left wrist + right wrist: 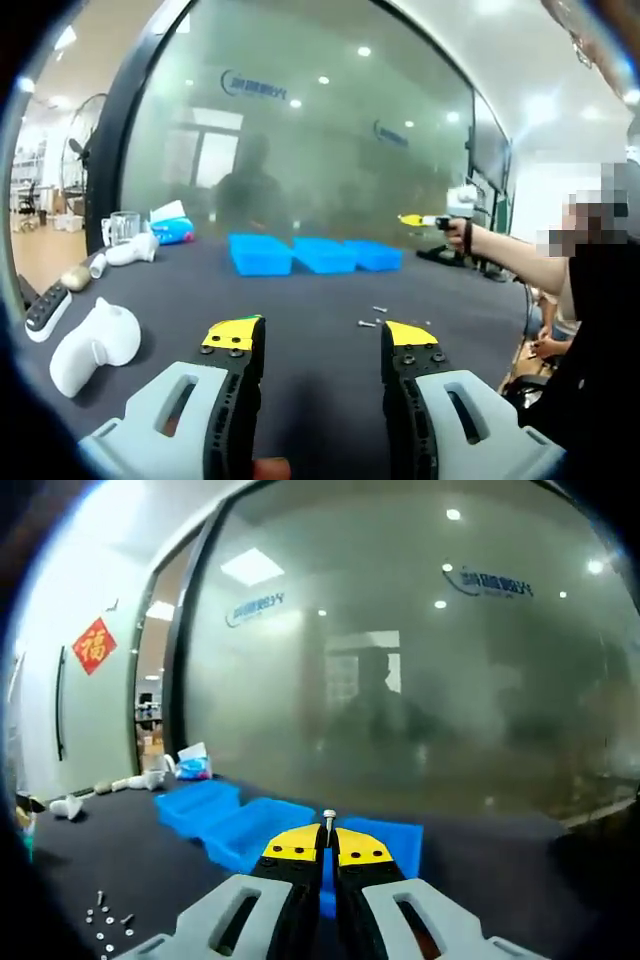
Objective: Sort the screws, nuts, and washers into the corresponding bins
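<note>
A: Start at the right gripper. How do its jaws stand?

B: Closed to a thin slit, yellow tips together, with a small screw pinched upright between them, its head poking out above the tips. Just past them lie the blue bins, three in a row, the nearest one directly behind the jaws.

A: And the left gripper?

B: Its jaws are spread wide apart with nothing between them, above the dark desk. A few loose screws and nuts lie on the desk at about 1 o'clock from the jaw gap; farther on at 12 o'clock is the row of bins.

A: Anything else from the right gripper view?

B: A scatter of small fasteners at 8 o'clock on the desk.

A: What surrounds it all?

B: In the left gripper view, white plastic objects at 9 o'clock, a glass mug at 10 o'clock, a frosted glass wall behind, and at 3 o'clock a person's hand holding the other gripper out over the desk.
</note>
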### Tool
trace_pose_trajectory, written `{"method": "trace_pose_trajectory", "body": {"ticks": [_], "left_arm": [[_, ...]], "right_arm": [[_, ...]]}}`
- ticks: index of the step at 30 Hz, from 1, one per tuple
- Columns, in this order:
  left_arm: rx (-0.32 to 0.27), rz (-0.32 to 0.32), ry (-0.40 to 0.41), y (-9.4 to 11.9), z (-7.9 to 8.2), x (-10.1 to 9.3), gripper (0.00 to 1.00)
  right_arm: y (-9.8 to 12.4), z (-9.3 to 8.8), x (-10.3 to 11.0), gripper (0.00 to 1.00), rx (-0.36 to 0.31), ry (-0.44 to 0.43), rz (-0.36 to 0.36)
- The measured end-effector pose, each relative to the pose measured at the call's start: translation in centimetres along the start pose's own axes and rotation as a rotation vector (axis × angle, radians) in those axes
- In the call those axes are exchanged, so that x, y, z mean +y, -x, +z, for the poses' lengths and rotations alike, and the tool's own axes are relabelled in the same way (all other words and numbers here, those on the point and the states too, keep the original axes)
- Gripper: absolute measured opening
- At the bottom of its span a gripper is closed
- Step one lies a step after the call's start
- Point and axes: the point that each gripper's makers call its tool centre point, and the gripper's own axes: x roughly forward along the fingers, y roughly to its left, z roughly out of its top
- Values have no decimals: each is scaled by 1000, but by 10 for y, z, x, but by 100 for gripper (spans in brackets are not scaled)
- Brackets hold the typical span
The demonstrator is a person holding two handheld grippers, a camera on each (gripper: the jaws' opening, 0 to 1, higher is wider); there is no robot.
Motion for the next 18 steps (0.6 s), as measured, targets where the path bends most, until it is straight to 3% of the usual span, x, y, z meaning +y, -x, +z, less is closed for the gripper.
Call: {"method": "trace_pose_trajectory", "body": {"ticks": [7,18], "left_arm": [[2,8,2,1,-1,3,45],[3,8,6,0,-2,4,45]], "right_arm": [[-29,-13,-3,1,62,32,-31],[-40,-31,-8,1,90,24,-65]]}}
